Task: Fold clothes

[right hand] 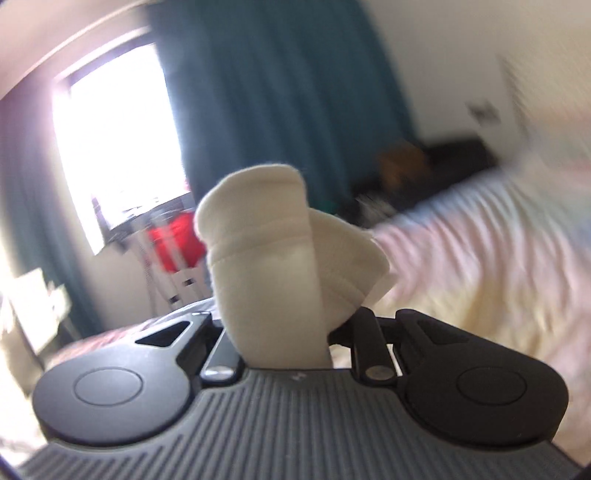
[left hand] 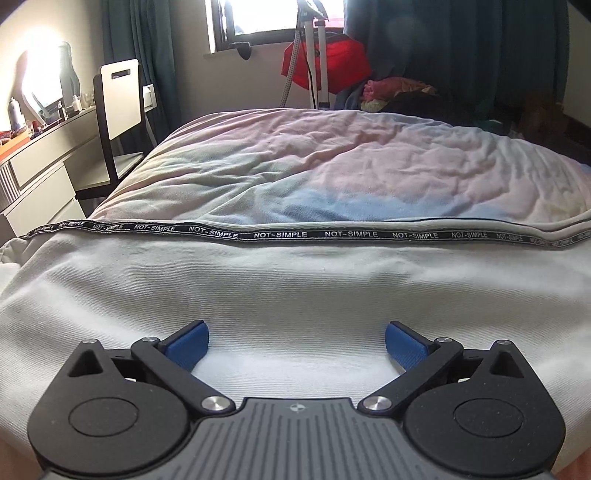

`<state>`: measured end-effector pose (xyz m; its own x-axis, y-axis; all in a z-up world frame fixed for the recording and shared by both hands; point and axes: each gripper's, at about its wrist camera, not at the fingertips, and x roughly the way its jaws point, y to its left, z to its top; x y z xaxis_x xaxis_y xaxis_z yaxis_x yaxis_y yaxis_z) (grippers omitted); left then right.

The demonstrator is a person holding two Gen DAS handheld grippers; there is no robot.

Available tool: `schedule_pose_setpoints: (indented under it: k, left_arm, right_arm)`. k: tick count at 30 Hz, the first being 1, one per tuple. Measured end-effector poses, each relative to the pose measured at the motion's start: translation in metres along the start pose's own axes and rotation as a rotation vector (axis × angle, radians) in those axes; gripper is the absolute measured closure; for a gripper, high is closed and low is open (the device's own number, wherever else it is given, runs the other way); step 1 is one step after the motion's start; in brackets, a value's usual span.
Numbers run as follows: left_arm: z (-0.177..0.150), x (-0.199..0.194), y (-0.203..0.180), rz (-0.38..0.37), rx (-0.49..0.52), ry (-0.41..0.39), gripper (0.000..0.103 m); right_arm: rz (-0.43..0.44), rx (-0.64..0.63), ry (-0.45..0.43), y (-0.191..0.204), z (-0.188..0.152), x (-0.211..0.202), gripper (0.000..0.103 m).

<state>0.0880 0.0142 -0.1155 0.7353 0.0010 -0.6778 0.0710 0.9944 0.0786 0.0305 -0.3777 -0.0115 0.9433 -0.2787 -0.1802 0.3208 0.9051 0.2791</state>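
A white garment (left hand: 295, 291) is spread flat across the near end of the bed (left hand: 332, 166), and a black tape (left hand: 280, 234) printed with "NOT-SIMPLE" is seen running along its far edge. Beyond the tape, the bed is covered by a wrinkled quilt (left hand: 369, 158) in pale pink and blue. The left gripper (left hand: 296, 341) is held low over the garment, near its closest edge, with the jaws spread wide and nothing between the blue pads (left hand: 188, 345); whether the pads touch the cloth cannot be told. The right gripper (right hand: 291, 332) is clenched on a bunched fold of cream cloth (right hand: 266, 258), which is raised in the air and stands up out of the jaws; the fingertips themselves are hidden by the cloth. The right wrist view is heavily blurred, so it cannot be told whether this cloth belongs to the garment on the bed. Left of the bed, a chair (left hand: 118, 107) is set against a desk (left hand: 40, 162) bearing small bottles. Past the bed's far end, a tripod (left hand: 317, 62), a red bag (left hand: 343, 66) and dark curtains (left hand: 461, 48) are seen under a window (left hand: 266, 18).
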Motion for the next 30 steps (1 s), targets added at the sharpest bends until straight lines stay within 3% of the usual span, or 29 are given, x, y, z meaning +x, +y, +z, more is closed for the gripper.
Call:
schedule_pose_setpoints:
  k: [4, 9, 19, 21, 25, 28, 30]
  left_arm:
    - [0.007, -0.013, 0.011, 0.01, -0.038, -0.042, 0.001]
    - [0.017, -0.033, 0.037, 0.026, -0.127, -0.101, 0.001]
    - [0.028, -0.05, 0.071, -0.034, -0.279, -0.155, 0.001]
    - [0.03, -0.053, 0.074, -0.062, -0.3, -0.174, 0.001]
    - [0.03, -0.056, 0.082, -0.11, -0.335, -0.211, 0.001]
    - [0.029, -0.054, 0.084, -0.138, -0.34, -0.208, 0.001]
    - [0.029, -0.052, 0.085, -0.167, -0.347, -0.209, 0.001]
  right_arm:
    - [0.121, -0.288, -0.008, 0.084, -0.041, -0.025, 0.086]
    - [0.357, -0.734, 0.131, 0.173, -0.149, -0.042, 0.086]
    - [0.382, -0.831, 0.106, 0.217, -0.185, -0.082, 0.085]
    - [0.427, -0.803, 0.098, 0.229, -0.182, -0.09, 0.085]
    - [0.456, -0.762, 0.184, 0.246, -0.199, -0.091, 0.082]
    - [0.479, -0.695, 0.245, 0.243, -0.198, -0.089, 0.075]
    - [0.526, -0.643, 0.281, 0.239, -0.188, -0.087, 0.058]
